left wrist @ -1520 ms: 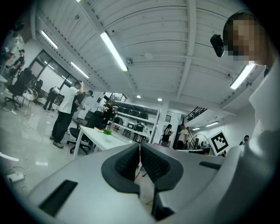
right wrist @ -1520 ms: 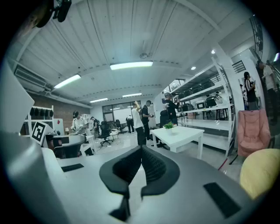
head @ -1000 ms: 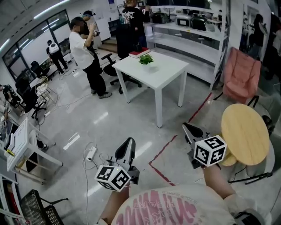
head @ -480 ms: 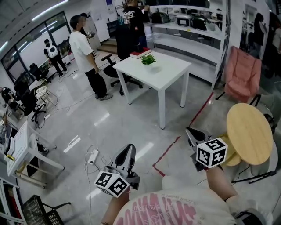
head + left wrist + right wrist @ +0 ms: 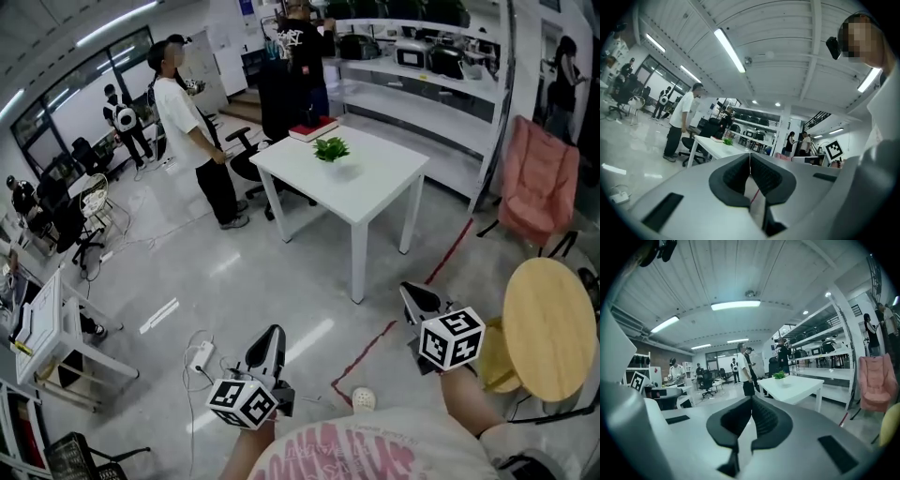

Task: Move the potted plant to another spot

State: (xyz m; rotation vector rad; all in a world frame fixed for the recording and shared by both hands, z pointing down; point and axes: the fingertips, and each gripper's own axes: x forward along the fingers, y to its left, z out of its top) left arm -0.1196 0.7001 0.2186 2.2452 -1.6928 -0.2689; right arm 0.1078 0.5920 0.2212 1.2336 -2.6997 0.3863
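head view: plant (image 5: 331,148) stands on the white bench (image 5: 380,192), far ahead of left tool (image 5: 273,334) and right tool (image 5: 412,293); both have jaws together, empty.

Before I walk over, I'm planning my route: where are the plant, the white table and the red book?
plant (image 5: 331,148), head view, on its green leaves.
white table (image 5: 380,180), head view, on the bare top.
red book (image 5: 314,129), head view, on its cover.
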